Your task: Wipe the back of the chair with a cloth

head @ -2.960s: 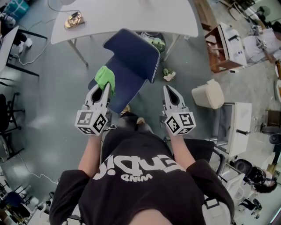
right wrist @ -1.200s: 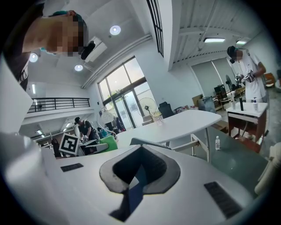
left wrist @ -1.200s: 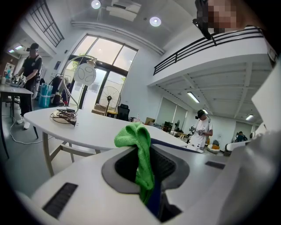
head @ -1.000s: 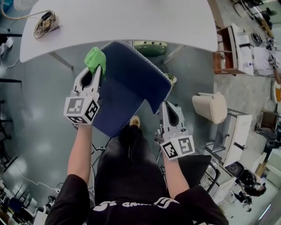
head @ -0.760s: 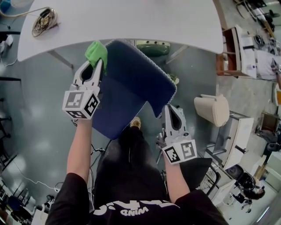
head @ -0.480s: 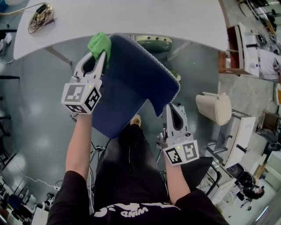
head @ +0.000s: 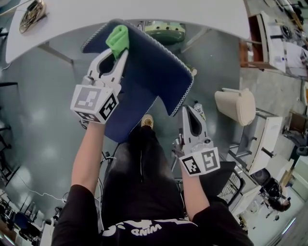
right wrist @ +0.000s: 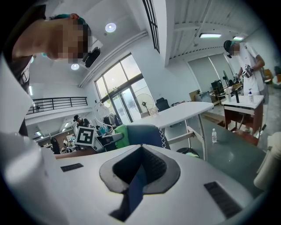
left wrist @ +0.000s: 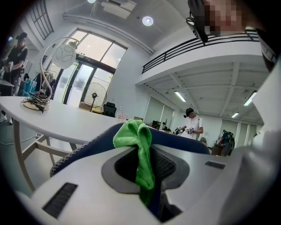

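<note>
Your left gripper (head: 120,52) clamps the green cloth (head: 118,38), which points at the white table (head: 144,12), on the chair back (head: 154,72) top; your right gripper (head: 191,109) is closed, empty.

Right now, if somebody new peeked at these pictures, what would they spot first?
Probably the bright green cloth, pinched in the left gripper at the top edge of the dark blue padded chair back. After that, the right gripper, shut, held low beside the chair back's near corner.
</note>
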`<action>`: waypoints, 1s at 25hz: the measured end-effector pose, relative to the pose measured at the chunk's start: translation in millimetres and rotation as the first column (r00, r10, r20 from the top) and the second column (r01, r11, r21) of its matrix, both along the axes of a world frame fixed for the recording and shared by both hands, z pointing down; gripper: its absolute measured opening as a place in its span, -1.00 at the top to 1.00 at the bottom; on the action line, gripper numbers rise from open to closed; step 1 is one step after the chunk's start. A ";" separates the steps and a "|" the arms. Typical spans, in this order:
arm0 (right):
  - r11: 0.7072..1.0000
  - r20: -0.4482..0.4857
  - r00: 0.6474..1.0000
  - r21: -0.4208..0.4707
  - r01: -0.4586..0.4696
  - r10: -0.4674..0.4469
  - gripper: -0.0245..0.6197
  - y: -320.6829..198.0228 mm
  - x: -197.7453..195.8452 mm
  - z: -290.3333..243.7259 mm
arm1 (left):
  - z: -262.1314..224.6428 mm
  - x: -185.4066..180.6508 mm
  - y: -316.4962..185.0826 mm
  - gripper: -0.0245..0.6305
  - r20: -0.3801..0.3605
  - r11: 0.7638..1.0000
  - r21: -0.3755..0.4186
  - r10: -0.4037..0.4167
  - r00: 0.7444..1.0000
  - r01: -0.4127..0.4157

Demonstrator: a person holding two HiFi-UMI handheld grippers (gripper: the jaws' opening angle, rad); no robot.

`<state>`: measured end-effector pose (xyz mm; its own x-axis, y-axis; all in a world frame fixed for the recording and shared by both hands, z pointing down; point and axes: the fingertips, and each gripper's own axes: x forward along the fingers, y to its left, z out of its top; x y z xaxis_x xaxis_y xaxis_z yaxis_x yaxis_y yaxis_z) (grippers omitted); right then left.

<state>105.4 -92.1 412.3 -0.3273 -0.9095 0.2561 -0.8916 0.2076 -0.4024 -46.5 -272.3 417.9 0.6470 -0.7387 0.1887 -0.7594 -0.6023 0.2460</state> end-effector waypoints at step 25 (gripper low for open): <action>0.999 -0.008 0.999 -0.001 -0.040 0.040 0.96 40.4 24.1 5.4 | 21.1 115.3 142.0 0.75 -0.095 0.925 -0.075 0.365 0.926 -0.372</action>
